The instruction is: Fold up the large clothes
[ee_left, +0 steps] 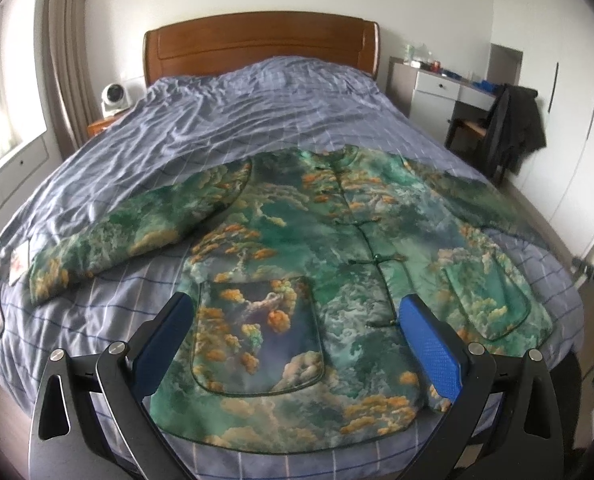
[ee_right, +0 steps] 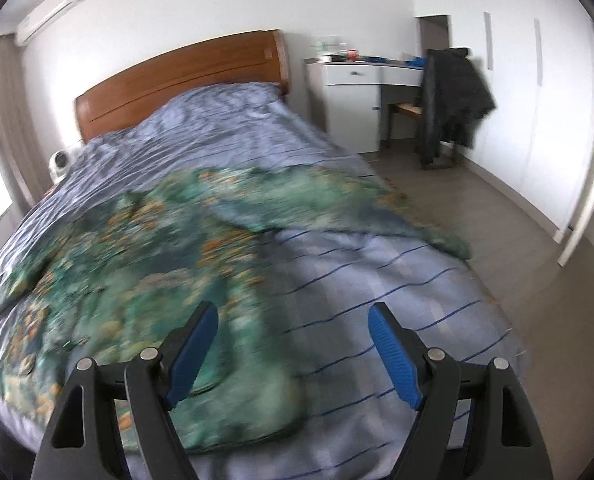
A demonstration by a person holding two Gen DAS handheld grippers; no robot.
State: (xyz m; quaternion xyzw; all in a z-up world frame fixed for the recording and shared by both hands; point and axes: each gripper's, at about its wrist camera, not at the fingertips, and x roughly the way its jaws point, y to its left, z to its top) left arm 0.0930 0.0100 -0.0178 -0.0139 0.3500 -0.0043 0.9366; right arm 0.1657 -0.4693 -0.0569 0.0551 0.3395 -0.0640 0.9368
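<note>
A big green jacket (ee_left: 337, 248) with orange and white cloud shapes lies flat on the bed (ee_left: 257, 92), front side up, with its bottom edge near the foot of the bed. One sleeve (ee_left: 129, 232) is spread out to the side on the blue checked cover, and the other sleeve (ee_right: 409, 216) reaches to the far edge of the bed. The left gripper (ee_left: 297, 328) hangs over the bottom part of the jacket, above a pocket (ee_left: 257, 336), with its blue fingers (ee_left: 429, 340) wide apart and nothing between them. The right gripper (ee_right: 293, 344) is over the jacket's side edge and the bare cover, and its fingers are wide apart too, holding nothing. That view is blurry. Behind the bed stands a brown wooden headboard (ee_left: 257, 40). A small white fan (ee_left: 113, 98) sits beside the bed near the curtain (ee_left: 69, 60). On the other side there is a white desk (ee_right: 357, 76) with small things on top, and a chair with a dark coat (ee_right: 453, 100) hanging over it. White closet doors (ee_right: 537, 100) fill the wall next to it.
</note>
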